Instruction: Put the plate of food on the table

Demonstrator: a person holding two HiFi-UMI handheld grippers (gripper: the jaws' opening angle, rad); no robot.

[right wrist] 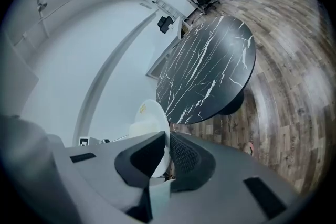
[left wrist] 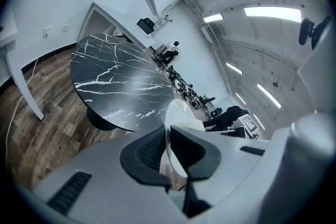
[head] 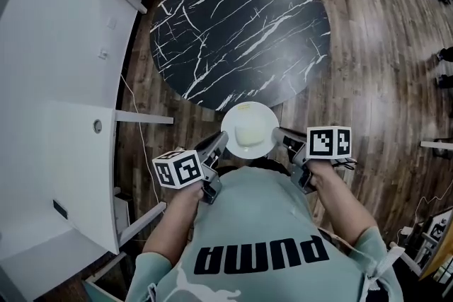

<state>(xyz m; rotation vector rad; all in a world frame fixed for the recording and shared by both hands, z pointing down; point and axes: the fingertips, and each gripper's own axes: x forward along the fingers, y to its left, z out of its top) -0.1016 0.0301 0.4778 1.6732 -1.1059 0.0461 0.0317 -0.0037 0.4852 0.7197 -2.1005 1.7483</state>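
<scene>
The only writing that can be read is "PUMA", in large dark letters across the chest of the person's pale green shirt [head: 262,237], upside down in the head view. Each gripper carries a cube with black-and-white square markers, which bear no letters. In the right gripper view a small yellowish mark sits near the far rim of the plate [right wrist: 144,118], too small to read.

The left gripper [left wrist: 169,152] has its jaws closed down to a narrow slit on the plate's [left wrist: 176,113] left rim, and the thin white edge runs straight between the two dark ribbed pads. The right gripper [right wrist: 168,157] pinches the opposite rim in the same way, with the rim filling the gap between its jaws.

In the head view the white plate [head: 249,129] hangs in the air between the left gripper [head: 218,145] and the right gripper [head: 282,138], just ahead of the person's chest. A pale lump of food [head: 248,125] rests on the plate, midway between the two pairs of jaws.

Beyond the jaws lies the round black desk [head: 241,25] with white marble veins. Its near edge is just past the plate's far rim, and its top is bare. Below the jaws is the brown wooden floor [head: 375,67].
</scene>
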